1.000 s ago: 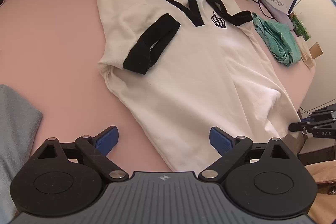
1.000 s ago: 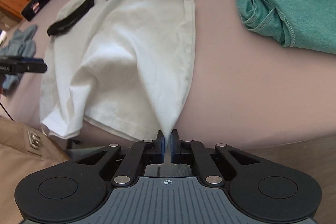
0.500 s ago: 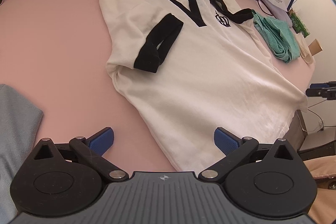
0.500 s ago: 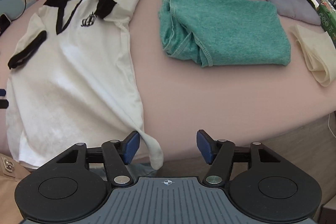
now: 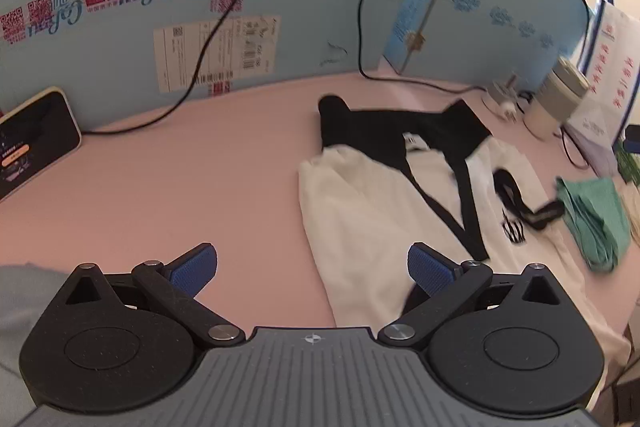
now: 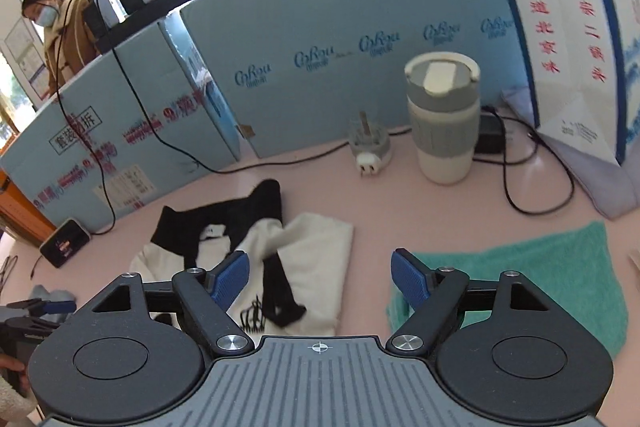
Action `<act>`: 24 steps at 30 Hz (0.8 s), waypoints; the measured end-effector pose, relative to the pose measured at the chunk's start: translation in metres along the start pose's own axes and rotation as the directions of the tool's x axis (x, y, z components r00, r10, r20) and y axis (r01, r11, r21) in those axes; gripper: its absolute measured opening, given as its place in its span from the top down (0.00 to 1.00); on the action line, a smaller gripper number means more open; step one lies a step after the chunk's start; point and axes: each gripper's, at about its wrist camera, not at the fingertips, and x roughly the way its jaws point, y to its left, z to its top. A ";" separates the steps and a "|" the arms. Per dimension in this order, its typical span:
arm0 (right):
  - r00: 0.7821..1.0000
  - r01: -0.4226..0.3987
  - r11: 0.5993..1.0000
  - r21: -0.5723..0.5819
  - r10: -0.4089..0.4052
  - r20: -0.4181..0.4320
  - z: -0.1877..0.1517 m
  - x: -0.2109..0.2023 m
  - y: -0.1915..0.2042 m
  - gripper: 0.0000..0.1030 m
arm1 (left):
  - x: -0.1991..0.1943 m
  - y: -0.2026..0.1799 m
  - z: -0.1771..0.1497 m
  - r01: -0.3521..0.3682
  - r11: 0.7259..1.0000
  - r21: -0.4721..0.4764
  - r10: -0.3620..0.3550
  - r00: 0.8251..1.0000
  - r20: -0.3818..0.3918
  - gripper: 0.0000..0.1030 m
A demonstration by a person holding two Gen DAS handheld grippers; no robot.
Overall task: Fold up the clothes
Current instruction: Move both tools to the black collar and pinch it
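Observation:
A white T-shirt (image 5: 372, 211) with a black collar and black sleeve cuffs lies flat on the pink table (image 5: 180, 179), collar toward the far wall. In the right wrist view the same T-shirt (image 6: 316, 247) fills the space left of centre. My left gripper (image 5: 312, 267) hovers open over the shirt's left shoulder edge, nothing between its blue pads. My right gripper (image 6: 320, 275) is open too, above the shirt's right sleeve and beside a folded green garment (image 6: 520, 279). Neither gripper holds cloth.
A lidded tumbler (image 6: 442, 123), a plug adapter (image 6: 368, 145) and cables stand at the back by the blue cardboard wall (image 5: 280, 7). A phone (image 5: 28, 139) lies far left, a grey cloth (image 5: 24, 291) near left. A paper bag (image 6: 568, 27) stands right.
The right gripper opened and let go of the shirt's hem. Both grippers then moved forward toward the collar end and tilted up, so the back wall now shows.

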 end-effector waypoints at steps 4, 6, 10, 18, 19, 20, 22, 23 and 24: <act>0.999 -0.021 0.997 -0.080 0.018 -0.029 0.033 0.059 0.014 0.10 | 0.042 0.001 0.034 0.040 0.998 -0.044 -0.040 0.999 -0.019 0.01; 0.999 0.011 0.992 -0.124 -0.015 -0.036 0.041 0.089 0.023 0.10 | 0.061 -0.002 0.044 0.041 0.998 -0.048 -0.042 0.999 -0.027 0.01; 0.994 -0.029 0.972 -0.233 0.004 -0.108 0.041 0.148 0.038 0.10 | 0.093 -0.013 0.055 0.017 1.000 -0.016 -0.017 1.000 -0.025 0.01; 0.984 -0.109 0.947 -0.302 0.059 -0.169 0.034 0.209 0.051 0.16 | 0.125 -0.032 0.053 0.043 0.999 0.013 -0.043 0.999 0.022 0.00; 0.982 -0.119 0.949 -0.292 0.069 -0.174 0.034 0.213 0.051 0.19 | 0.126 -0.034 0.055 0.041 0.999 0.013 -0.041 0.999 0.025 0.00; 0.981 -0.129 0.951 -0.280 0.080 -0.178 0.034 0.216 0.051 0.29 | 0.128 -0.035 0.056 0.039 0.999 0.014 -0.040 0.999 0.028 0.00; 0.972 -0.145 0.958 -0.247 0.092 -0.216 0.035 0.226 0.049 0.47 | 0.131 -0.038 0.060 0.036 0.999 0.016 -0.036 0.999 0.034 0.00; 0.970 -0.146 0.960 -0.240 0.091 -0.224 0.034 0.230 0.048 0.50 | 0.133 -0.039 0.061 0.034 0.999 0.016 -0.034 0.999 0.037 0.00; 0.969 -0.146 0.961 -0.234 0.091 -0.232 0.034 0.234 0.047 0.50 | 0.135 -0.040 0.063 0.032 0.999 0.017 -0.033 0.999 0.040 0.00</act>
